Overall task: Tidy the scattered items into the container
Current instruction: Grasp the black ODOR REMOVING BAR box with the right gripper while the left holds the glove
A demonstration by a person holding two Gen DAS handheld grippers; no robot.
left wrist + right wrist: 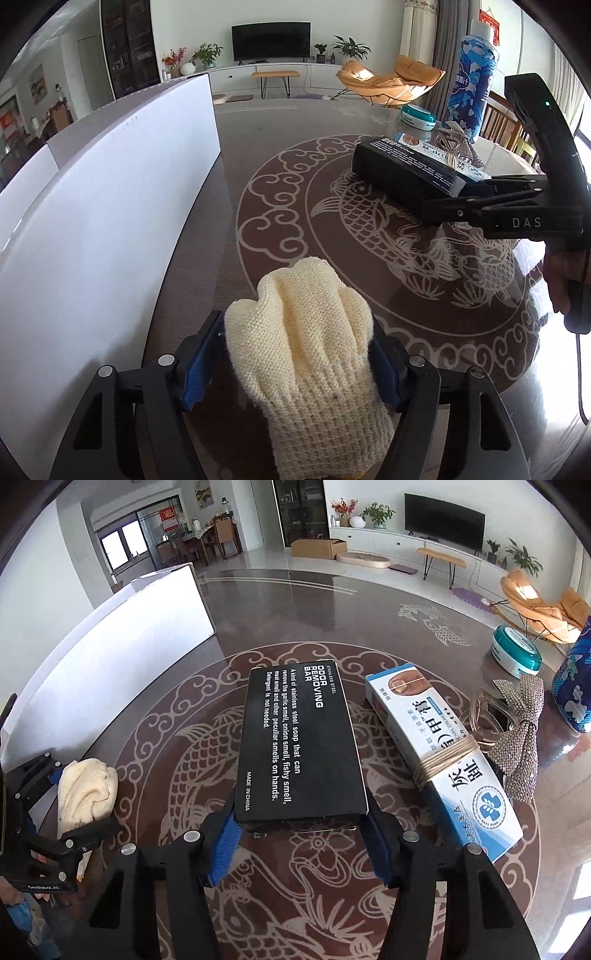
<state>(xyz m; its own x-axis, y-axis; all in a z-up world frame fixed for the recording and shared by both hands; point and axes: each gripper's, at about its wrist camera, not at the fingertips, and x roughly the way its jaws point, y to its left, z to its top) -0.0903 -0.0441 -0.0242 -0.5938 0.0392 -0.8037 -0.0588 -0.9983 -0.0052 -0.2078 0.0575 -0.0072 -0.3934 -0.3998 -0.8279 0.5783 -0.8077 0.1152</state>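
While our left tool (pixel 297 363) pinches the cream knitted glove (pixel 310 354) between its blue pads, our right tool (pixel 301 843) clamps the near end of the black soap box (pixel 301 738), both resting on the patterned table (pixel 184 716). We see the white container (pixel 92 206) standing at the left, just beside the glove. A blue-and-white carton (pixel 439 753) wound with twine lies beside the black box.
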